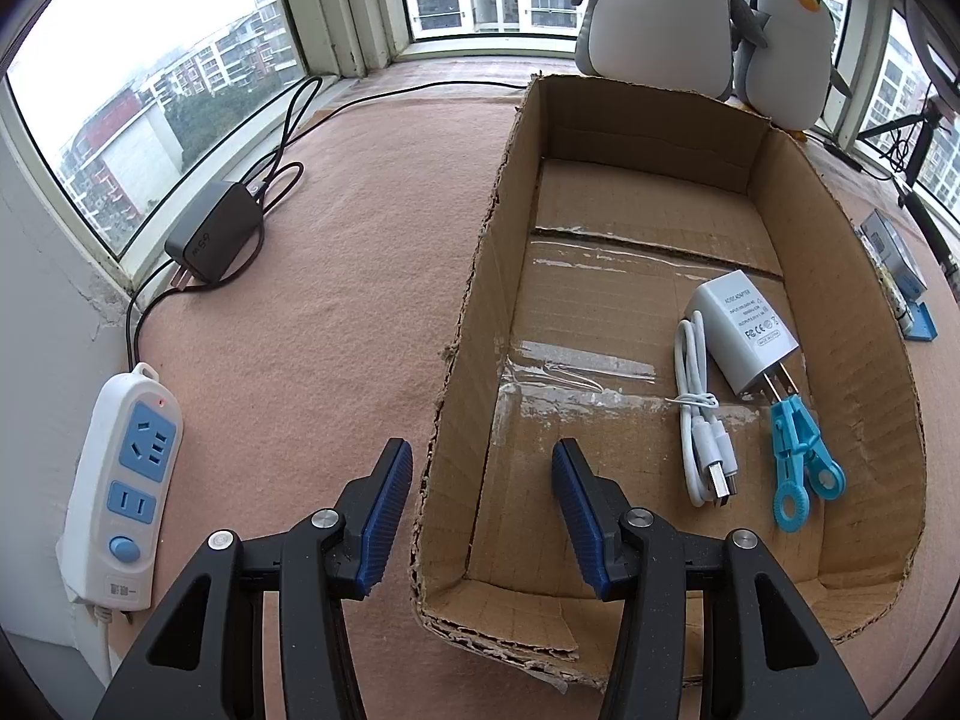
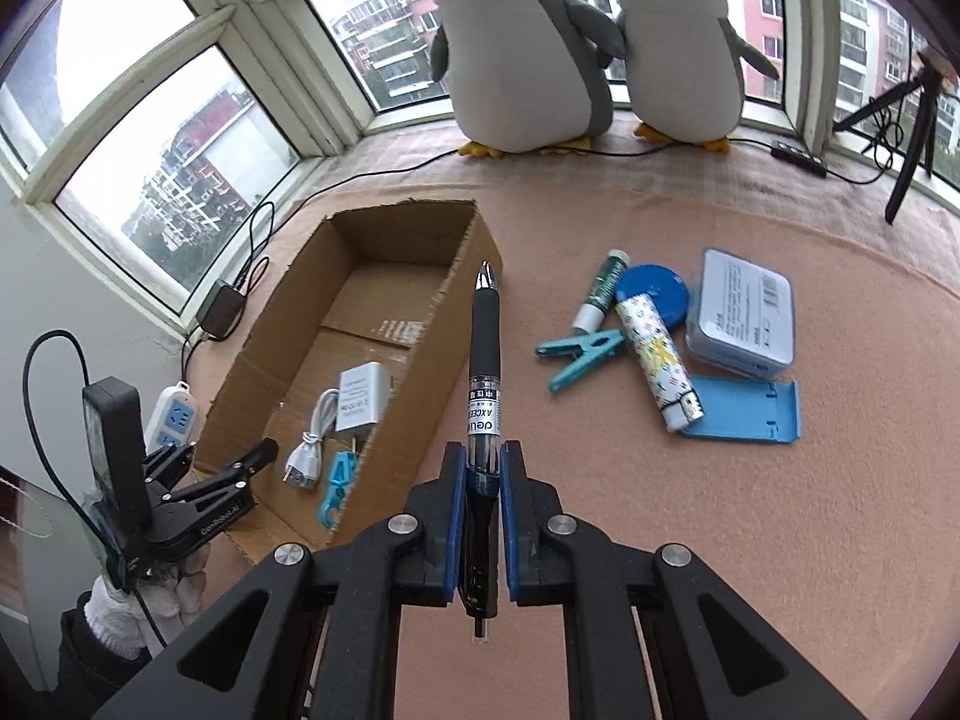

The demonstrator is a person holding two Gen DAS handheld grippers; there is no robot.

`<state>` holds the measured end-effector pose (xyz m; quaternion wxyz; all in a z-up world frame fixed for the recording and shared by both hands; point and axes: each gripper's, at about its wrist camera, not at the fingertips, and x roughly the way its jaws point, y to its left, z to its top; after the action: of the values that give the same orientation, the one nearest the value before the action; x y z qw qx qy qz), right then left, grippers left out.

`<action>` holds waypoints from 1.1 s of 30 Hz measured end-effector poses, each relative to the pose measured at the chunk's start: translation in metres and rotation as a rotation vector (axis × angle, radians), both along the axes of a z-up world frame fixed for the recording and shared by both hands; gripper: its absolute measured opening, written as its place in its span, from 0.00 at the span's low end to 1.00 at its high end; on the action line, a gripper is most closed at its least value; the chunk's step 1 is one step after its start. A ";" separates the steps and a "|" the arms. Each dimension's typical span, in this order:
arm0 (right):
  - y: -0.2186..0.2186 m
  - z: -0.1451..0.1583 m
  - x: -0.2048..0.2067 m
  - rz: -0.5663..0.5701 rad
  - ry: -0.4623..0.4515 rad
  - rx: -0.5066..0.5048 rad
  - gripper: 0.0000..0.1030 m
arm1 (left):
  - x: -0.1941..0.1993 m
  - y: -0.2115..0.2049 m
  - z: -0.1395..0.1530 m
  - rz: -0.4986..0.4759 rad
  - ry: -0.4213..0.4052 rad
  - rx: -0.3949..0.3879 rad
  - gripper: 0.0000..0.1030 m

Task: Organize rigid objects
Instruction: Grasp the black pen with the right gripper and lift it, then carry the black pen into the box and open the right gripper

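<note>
Gripping a black pen point(image 2: 483, 384) near its rear end, the right gripper point(image 2: 483, 468) has its blue fingers point(image 2: 454, 516) closed tight on the barrel, the silver tip pointing away over the box's right wall. In the left wrist view the left gripper point(image 1: 483, 468) stands partly open with nothing pressed between its fingers point(image 1: 390, 510); they straddle the torn near-left wall of the box point(image 1: 480, 276), one outside over the pink desk point(image 1: 336, 300), the other inside. In the right wrist view that gripper shows at lower left in a white-gloved hand point(image 2: 114, 612). Inside the box lie a coiled white cable point(image 1: 699, 414), a white adapter point(image 1: 744, 330) and a teal clip point(image 1: 801, 456), close together by the right wall, the clip at the adapter's prongs. Left of the box, a white-and-blue power strip point(image 1: 123, 492) lies at the desk edge, and farther back a dark charger point(image 1: 213, 231) with its cord sits by the window. To the right of the box, on the desk, are a second teal clip point(image 2: 579, 354), a patterned tube point(image 2: 657, 369) lying over a blue flat stand point(image 2: 762, 414), a green-and-white tube point(image 2: 600, 291), a blue round lid point(image 2: 657, 291) and a pale blue case point(image 2: 744, 312). Farthest off, two plush penguins point(image 2: 528, 48) stand at the window.
</note>
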<state>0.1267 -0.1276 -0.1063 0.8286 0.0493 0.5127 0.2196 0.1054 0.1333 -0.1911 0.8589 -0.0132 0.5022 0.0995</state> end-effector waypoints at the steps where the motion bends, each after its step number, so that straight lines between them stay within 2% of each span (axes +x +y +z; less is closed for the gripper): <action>1: 0.006 0.002 0.001 0.012 -0.007 0.000 0.10 | 0.000 0.000 0.000 -0.001 0.000 0.000 0.51; 10: 0.067 0.015 0.016 0.103 -0.034 0.036 0.10 | 0.000 0.000 0.000 -0.001 0.000 0.001 0.51; 16: 0.103 0.003 0.024 0.143 -0.014 0.026 0.10 | 0.000 0.000 0.000 -0.001 0.000 0.000 0.51; 23: 0.118 -0.013 0.024 0.180 0.000 -0.009 0.10 | 0.000 0.000 0.000 -0.001 0.000 0.001 0.51; 24: 0.119 -0.013 0.024 0.181 -0.003 -0.012 0.11 | 0.000 0.000 0.000 0.000 0.000 0.000 0.51; 26: 0.118 -0.013 0.023 0.177 -0.009 -0.016 0.26 | 0.000 0.000 0.000 -0.001 0.000 0.001 0.51; 27: 0.117 -0.012 0.023 0.173 -0.017 -0.013 0.38 | 0.000 0.000 0.000 -0.001 0.000 0.003 0.51; 28: 0.116 -0.010 0.022 0.168 -0.029 -0.010 0.44 | 0.000 -0.001 0.000 -0.002 0.000 0.003 0.51; 33: 0.109 -0.003 0.021 0.148 -0.052 -0.015 0.46 | 0.000 -0.001 0.000 -0.002 0.000 0.004 0.51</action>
<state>0.1475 -0.0186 -0.1094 0.8233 -0.0006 0.4950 0.2777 0.1059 0.1323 -0.1909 0.8592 -0.0109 0.5018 0.0997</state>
